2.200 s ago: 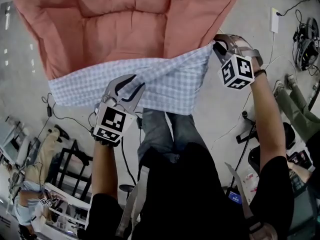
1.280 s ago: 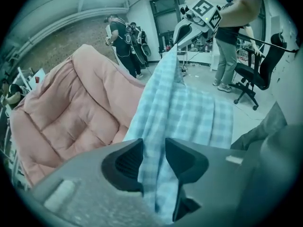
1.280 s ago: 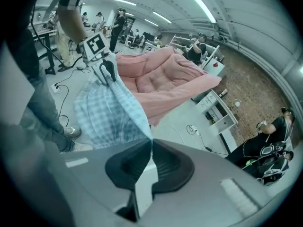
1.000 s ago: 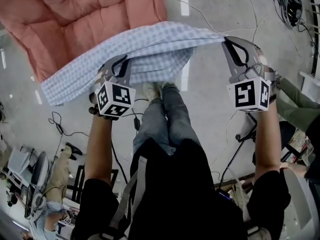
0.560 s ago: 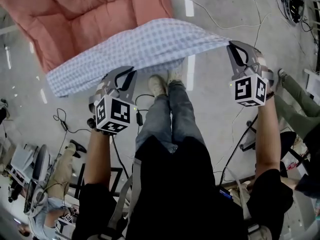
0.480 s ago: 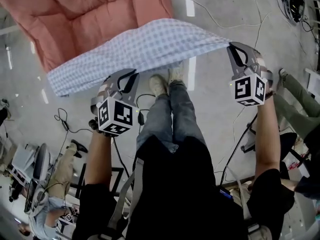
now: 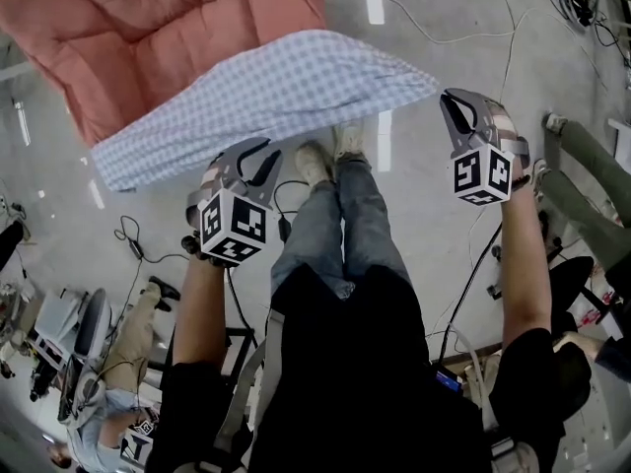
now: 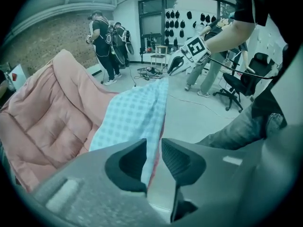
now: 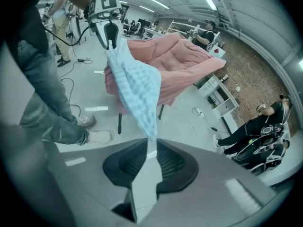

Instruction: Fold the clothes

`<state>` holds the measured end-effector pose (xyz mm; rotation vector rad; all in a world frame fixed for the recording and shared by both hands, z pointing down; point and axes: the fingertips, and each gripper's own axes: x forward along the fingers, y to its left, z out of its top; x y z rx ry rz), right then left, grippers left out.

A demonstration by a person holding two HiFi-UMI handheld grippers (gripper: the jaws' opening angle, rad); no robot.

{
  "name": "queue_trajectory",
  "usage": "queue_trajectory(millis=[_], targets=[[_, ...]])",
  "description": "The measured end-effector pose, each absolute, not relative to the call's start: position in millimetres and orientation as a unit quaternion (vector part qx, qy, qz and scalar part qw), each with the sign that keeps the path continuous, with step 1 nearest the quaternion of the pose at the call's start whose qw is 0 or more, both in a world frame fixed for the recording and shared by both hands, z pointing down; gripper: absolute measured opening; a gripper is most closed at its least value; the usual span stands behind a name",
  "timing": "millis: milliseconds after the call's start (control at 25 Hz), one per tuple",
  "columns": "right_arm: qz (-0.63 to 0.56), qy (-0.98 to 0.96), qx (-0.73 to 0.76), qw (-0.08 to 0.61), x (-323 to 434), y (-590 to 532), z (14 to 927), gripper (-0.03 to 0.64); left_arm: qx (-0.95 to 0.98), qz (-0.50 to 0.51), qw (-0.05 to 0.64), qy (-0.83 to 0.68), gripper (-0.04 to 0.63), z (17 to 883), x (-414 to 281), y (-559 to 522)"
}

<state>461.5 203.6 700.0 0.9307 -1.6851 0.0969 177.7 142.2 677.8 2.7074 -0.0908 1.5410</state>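
Note:
A light blue checked cloth (image 7: 286, 87) stretches in the air from the pink cushioned chair (image 7: 158, 37) toward my right side. My right gripper (image 7: 447, 97) is shut on the cloth's right corner, and the right gripper view shows that corner (image 9: 139, 89) pinched between the jaws (image 9: 150, 143). My left gripper (image 7: 258, 149) sits at the cloth's near edge. Its jaws have just been opening. In the left gripper view (image 8: 152, 143) they stand apart, with the cloth edge (image 8: 137, 112) hanging loose in the gap against one pad.
The person's legs and shoes (image 7: 325, 161) stand below the cloth. Cables (image 7: 128, 239) trail over the floor. Other people (image 8: 106, 37) and an office chair (image 8: 241, 79) stand farther off. A low shelf (image 9: 220, 96) sits behind the pink chair (image 9: 175, 56).
The cloth was lifted and spread forward over the pink chair. The left gripper drew back a little toward the person and its jaws parted. The right gripper sank, still gripping the corner.

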Motion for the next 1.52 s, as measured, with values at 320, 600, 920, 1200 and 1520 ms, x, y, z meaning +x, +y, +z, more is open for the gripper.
queue_trajectory(millis=[320, 600, 920, 1200, 1520], targets=[[0.072, -0.733, 0.392, 0.551, 455.1, 211.6, 704.0, 0.141, 0.872, 0.487, 0.040, -0.036, 0.160, 681.0, 179.7, 138.2], [0.089, -0.745, 0.414, 0.515, 452.7, 184.5, 680.6, 0.143, 0.873, 0.481, 0.058, -0.054, 0.160, 674.8, 180.3, 123.3], [0.042, -0.783, 0.387, 0.486, 408.3, 114.2, 609.9, 0.138, 0.883, 0.396, 0.193, -0.164, 0.160, 625.4, 163.6, 100.7], [-0.023, -0.818, 0.331, 0.469, 322.1, 37.7, 535.6, 0.138, 0.873, 0.314, 0.251, -0.277, 0.160, 564.2, 107.1, 75.5], [-0.008, -0.879, 0.271, 0.393, 218.8, -17.5, 421.7, 0.140, 0.835, 0.245, 0.289, -0.398, 0.160, 476.3, 38.0, 59.0]])
